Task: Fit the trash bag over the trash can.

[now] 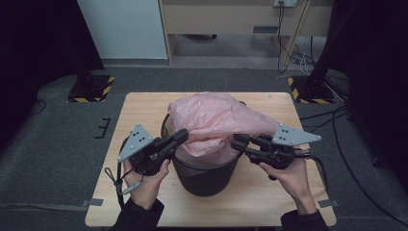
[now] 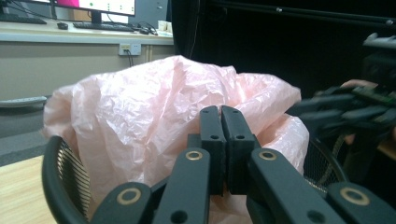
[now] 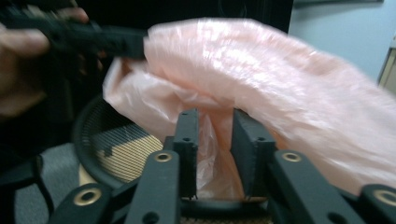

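High view: nearest the table's [image 1: 144, 202] front edge, the person's two hands come in from below, one to each side of a dark mesh wastebasket [image 1: 207, 175] that stands a little forward of the table's middle. The left gripper [image 1: 179, 138] reaches to the basket's left rim, the right gripper [image 1: 239, 142] to its right rim, so the pink plastic bag [image 1: 216, 120] is flanked on both sides, probably so it can be spread as a liner. The bag billows up out of the basket's mouth and leans toward the far right, not yet folded over the rim.

In the left gripper view the jaws stand pressed together against the bag's film [image 2: 154, 112]; whether a fold is pinched between them cannot be told, though the closed stance suggests an anchoring hold. In the right gripper view the jaws stand apart with a pleat of the bag [image 3: 212, 154] between them, the pads not clearly pressing it, seemingly poised to take a grip. Beyond the table's far edge lie grey floor and cables.
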`<state>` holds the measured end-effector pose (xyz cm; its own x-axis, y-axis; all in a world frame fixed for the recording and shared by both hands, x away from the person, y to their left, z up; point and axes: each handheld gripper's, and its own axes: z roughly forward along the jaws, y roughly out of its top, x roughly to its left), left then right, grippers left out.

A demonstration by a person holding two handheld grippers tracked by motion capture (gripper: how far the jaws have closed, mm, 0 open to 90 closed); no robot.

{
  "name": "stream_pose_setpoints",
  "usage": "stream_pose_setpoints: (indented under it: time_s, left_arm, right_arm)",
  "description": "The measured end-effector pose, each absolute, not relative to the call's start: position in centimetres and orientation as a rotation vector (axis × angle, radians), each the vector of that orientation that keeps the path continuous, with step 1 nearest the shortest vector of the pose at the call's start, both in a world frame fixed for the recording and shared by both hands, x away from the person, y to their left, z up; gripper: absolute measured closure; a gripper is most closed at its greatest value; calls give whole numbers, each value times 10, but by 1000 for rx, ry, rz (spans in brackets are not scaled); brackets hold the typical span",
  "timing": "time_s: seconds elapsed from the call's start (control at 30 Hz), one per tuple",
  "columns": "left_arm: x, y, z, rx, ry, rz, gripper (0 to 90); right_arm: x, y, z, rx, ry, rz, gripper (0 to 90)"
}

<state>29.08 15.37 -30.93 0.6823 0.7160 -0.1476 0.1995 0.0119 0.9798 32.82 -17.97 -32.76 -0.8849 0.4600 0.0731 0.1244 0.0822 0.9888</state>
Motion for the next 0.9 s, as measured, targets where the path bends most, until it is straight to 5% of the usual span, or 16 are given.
stream_pose_setpoints:
  time_s: [0.4, 0.7, 0.9]
  left_arm:
    - [287, 146, -322, 1615, 754, 431, 882]
    - [288, 143, -331, 1652, 764, 400, 875]
    - [289, 141, -332, 1652, 757, 403, 812]
  right_arm:
    - [349, -201, -319, 788, 1804, 1886, 384]
    - [384, -184, -343, 937, 1838, 1797, 390]
    - [387, -183, -352, 953, 1864, 1865, 560]
